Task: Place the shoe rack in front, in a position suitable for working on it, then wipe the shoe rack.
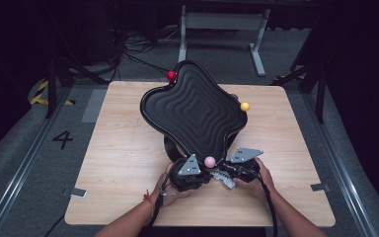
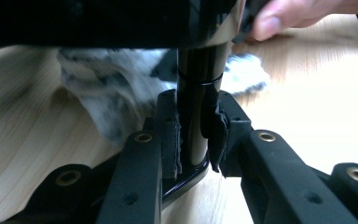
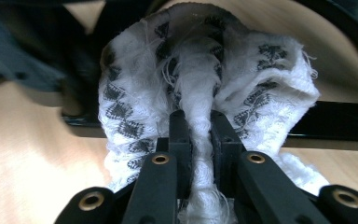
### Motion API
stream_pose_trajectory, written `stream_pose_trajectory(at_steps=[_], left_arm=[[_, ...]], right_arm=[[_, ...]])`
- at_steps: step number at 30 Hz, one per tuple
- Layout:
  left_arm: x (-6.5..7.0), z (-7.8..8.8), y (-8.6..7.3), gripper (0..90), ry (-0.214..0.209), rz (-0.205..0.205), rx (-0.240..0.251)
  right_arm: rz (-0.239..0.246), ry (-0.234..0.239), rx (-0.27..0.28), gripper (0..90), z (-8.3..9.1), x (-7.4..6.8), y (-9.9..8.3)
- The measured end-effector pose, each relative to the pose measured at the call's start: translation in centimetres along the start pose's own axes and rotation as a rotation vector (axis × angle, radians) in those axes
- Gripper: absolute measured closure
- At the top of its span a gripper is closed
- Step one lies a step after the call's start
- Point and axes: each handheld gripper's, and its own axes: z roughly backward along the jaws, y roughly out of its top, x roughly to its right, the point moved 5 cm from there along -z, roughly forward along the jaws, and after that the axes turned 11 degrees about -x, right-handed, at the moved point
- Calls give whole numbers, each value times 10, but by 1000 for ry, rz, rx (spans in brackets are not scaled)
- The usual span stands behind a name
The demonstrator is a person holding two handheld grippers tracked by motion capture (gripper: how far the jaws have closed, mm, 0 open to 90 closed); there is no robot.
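At the table's near edge, the right gripper (image 3: 198, 123) pinches a white cloth with black pattern (image 3: 200, 79), while the left gripper (image 2: 196, 135) clamps the black leg (image 2: 196, 107) of a wavy black tray (image 1: 192, 106), tilted above the wooden table (image 1: 118, 148) with a pink ball (image 1: 209, 161) nearest.

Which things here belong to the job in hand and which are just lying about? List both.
In the job:
- black tray stand, its post clamped in the left claw
- white patterned cloth, pinched in the right claw

Lying about:
- white metal frame on the floor beyond the table
- floor cables
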Motion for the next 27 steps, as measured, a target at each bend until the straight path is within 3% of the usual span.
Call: stream_pose_trajectory(at_steps=[9,19,22,27], left_arm=[[3,-9,7,742,27,10,12],[7,-22,18,740,34,5,21],[9,-27,23,738,45,0,24],[11,-30,25,722,52,-6,21]], right_arm=[[1,16,-21,818,5,-6,-4],[-15,-20,-51,813,14,-3,-13],[-40,-24,-47,813,18,1,-19],[-42,-38,-38,814,23,3,-24]])
